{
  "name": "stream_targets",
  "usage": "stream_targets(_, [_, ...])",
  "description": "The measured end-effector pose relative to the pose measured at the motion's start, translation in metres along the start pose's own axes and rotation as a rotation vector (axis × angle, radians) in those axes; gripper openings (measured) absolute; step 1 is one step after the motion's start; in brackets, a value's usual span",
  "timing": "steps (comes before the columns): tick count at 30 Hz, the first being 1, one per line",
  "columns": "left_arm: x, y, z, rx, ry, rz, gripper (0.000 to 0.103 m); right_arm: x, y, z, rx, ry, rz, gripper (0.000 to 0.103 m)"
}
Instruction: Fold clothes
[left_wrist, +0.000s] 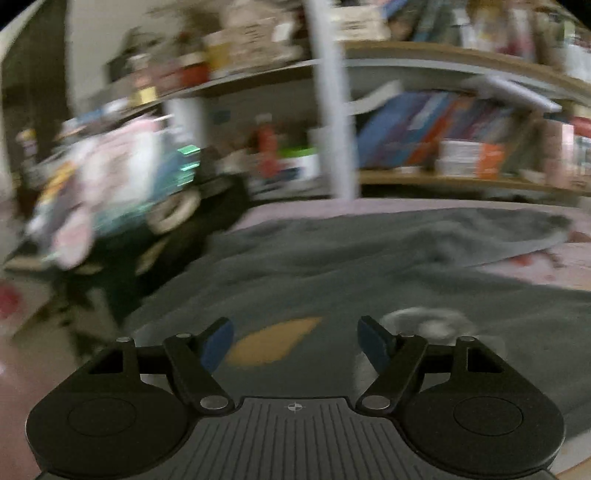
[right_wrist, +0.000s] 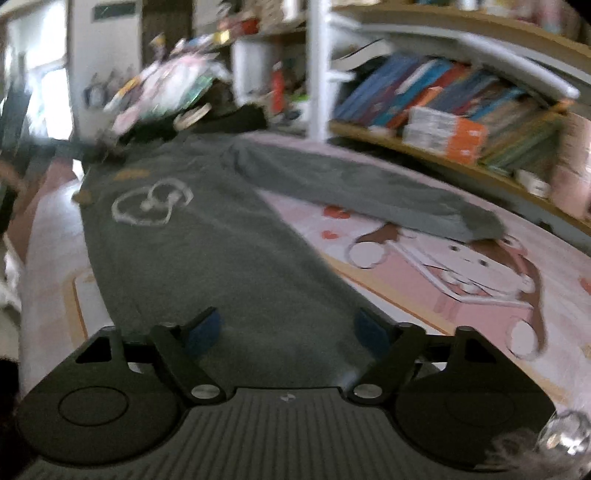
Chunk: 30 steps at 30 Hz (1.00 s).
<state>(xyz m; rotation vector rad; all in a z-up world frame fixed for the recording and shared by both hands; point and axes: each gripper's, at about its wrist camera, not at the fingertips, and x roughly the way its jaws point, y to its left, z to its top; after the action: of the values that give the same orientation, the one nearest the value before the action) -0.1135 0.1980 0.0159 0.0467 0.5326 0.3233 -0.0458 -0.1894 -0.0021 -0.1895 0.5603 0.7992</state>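
A dark grey sweatshirt (right_wrist: 207, 251) lies spread flat on a pink cartoon-print sheet (right_wrist: 461, 280), with one sleeve (right_wrist: 362, 188) stretched out to the right. A white looped print (right_wrist: 151, 205) marks its far part. My right gripper (right_wrist: 288, 332) stands open over the near edge of the cloth, and nothing is pinched between its blue pads. In the blurred left wrist view the same sweatshirt (left_wrist: 369, 280) fills the foreground, with a yellow patch (left_wrist: 269, 343) and the white print (left_wrist: 424, 325) just ahead. My left gripper (left_wrist: 295, 343) hangs open above it and holds nothing.
Wooden shelves packed with books (right_wrist: 443, 107) run along the far and right side. A white post (right_wrist: 317, 66) stands at the back. A heap of pink and white items (right_wrist: 166, 88) lies past the garment's far end. The pink sheet (left_wrist: 554, 262) shows at right.
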Motion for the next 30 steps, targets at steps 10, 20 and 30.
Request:
stream_targets(10, [0.025,0.076,-0.02,-0.333,0.016,0.101,0.067,-0.029,-0.012,-0.014,0.092,0.057,-0.133,0.025])
stream_targets(20, [0.07,0.078,-0.011,-0.341,0.079,0.047,0.007,-0.04,-0.024,-0.022,0.109,0.101,-0.171,0.025])
stream_targets(30, [0.132,0.005,0.048,-0.203,0.105,-0.159,0.007,-0.065,-0.045,-0.035,0.164,0.14,-0.36,0.025])
